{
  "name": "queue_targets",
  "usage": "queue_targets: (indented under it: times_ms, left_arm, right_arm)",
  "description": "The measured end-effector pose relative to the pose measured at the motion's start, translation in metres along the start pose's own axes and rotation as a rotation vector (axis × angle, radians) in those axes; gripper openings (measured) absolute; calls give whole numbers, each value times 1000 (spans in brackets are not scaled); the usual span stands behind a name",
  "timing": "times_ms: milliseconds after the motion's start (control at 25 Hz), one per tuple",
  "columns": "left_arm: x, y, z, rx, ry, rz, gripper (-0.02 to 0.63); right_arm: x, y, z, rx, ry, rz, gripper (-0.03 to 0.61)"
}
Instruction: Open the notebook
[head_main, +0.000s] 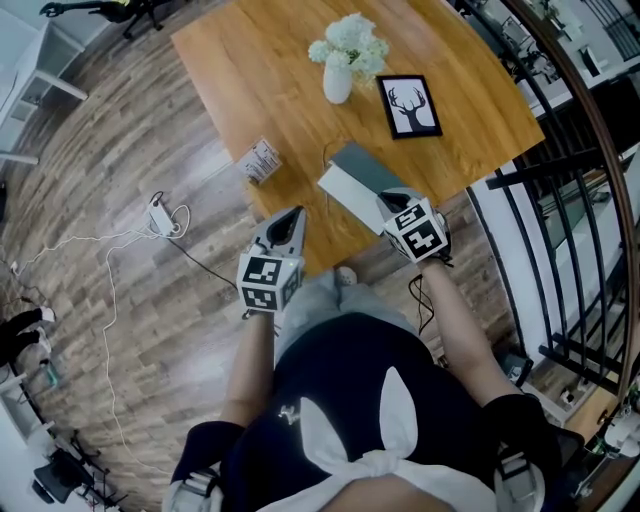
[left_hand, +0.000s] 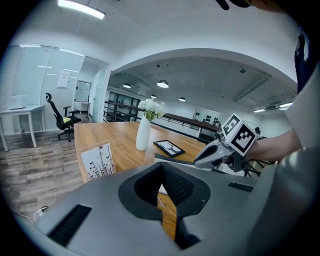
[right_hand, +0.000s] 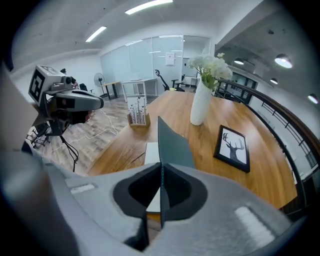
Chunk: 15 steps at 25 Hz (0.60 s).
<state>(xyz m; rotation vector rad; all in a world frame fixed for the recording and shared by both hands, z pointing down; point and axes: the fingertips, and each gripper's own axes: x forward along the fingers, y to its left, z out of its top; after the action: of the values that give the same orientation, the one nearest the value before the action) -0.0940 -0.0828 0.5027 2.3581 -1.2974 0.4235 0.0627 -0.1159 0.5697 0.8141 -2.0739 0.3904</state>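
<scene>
Now your right gripper (right_hand: 160, 169) is pinched tight on the grey cover (right_hand: 173, 143) of the notebook (head_main: 352, 183); the thin board runs straight between the pads and stands raised on edge, with the white pages (right_hand: 151, 152) bare below it; the notebook lies at the desk's (head_main: 250, 80) near edge, just ahead of you. Your left gripper (head_main: 292, 216) has its jaws drawn together with nothing between them; it hangs over the same near edge, to the left of the notebook and apart from it. Farther across the desk a white vase (head_main: 338, 82) of pale flowers stands beside a black-framed deer picture (head_main: 409, 105) lying flat; a small card stand (head_main: 262, 160) sits at the left edge, near your left gripper.
</scene>
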Motion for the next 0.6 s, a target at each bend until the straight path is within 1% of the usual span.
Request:
queue_targets:
  times_ms: [160,400,600]
  left_arm:
    - [0,2,6,-7,0,2,17]
    - [0,3,9,0,7,-8,17]
    - [4,6,13,2,7,-15,17]
  right_arm:
    - [-5,-12,3,16,-11,-1,12]
    - [-10,-18,7,42,-18,8,12]
    - [-10,-23,6,73,-26,28,12]
